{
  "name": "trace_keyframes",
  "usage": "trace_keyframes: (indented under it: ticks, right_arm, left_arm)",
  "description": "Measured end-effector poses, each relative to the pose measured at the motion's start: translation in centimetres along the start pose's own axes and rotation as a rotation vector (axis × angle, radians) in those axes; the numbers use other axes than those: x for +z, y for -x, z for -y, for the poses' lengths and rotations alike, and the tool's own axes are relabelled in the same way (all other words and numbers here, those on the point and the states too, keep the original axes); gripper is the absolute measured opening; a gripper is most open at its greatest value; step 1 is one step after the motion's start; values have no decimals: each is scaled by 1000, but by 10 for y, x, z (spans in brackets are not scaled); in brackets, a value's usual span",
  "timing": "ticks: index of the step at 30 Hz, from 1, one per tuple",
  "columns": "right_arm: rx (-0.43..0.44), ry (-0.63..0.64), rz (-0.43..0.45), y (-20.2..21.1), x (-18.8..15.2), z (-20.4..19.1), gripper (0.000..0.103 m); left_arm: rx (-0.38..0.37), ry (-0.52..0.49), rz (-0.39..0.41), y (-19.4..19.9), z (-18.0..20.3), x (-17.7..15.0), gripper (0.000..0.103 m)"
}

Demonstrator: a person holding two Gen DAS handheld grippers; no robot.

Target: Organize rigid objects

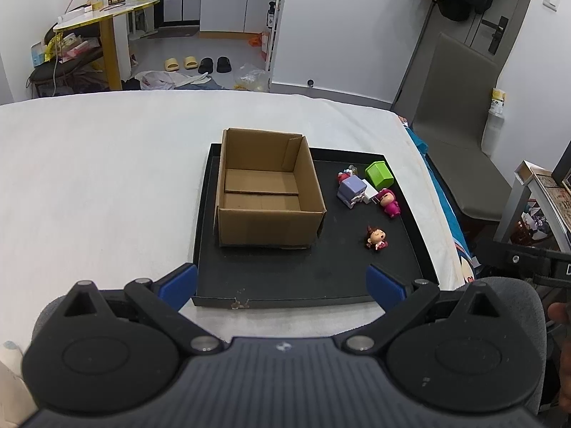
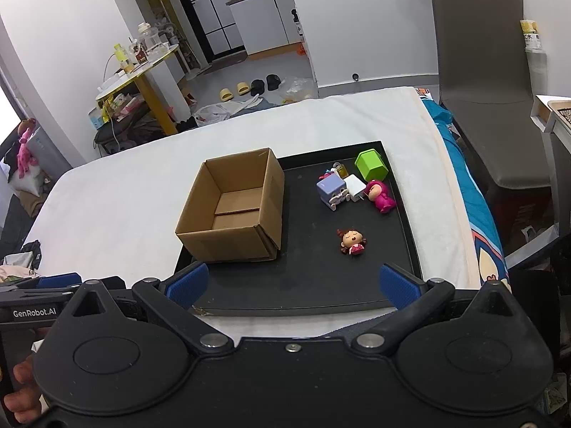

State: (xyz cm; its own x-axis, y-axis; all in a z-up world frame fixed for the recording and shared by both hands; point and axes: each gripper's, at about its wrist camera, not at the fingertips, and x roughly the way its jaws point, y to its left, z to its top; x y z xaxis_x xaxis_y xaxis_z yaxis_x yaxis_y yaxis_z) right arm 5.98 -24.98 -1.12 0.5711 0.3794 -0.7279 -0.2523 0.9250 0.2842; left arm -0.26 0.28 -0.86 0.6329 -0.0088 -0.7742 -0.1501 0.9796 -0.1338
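both grippers hang at the tray's near edge with blue fingers spread wide and nothing between them: the left gripper [image 1: 282, 283] and the right gripper [image 2: 292, 283] are each released, above the front of the black tray [image 1: 421, 249].

the tray sits on a white cloth-covered bed [image 1: 89, 185], toward its right side. going left to right on the tray: an open cardboard box [image 1: 267, 192] fills the left half, upright, its inside bare apart from its bottom flaps, its back wall near the far edge.

right of the box, near the far right corner, a cluster of small toys lies close together: a small red figure [image 1: 343, 177], a purple cube toy [image 1: 352, 189] touching a white block [image 1: 371, 193], a green cube [image 1: 379, 174] tipped at the far edge, and a pink doll [image 1: 389, 204] lying on its side just beside the white block.

nearer the front, well apart from that cluster, a brown-haired doll [image 1: 375, 238] lies on its back in the tray's right half.

beyond the bed's right edge stands a grey chair [image 1: 460, 135].
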Motion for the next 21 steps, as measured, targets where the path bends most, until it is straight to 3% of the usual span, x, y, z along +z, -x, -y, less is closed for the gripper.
trace_keyframes:
  ticks: [21]
  right_arm:
    - [-17, 6, -10, -5, 0, 1, 103]
  left_arm:
    - [2, 11, -18, -6, -6, 3, 100]
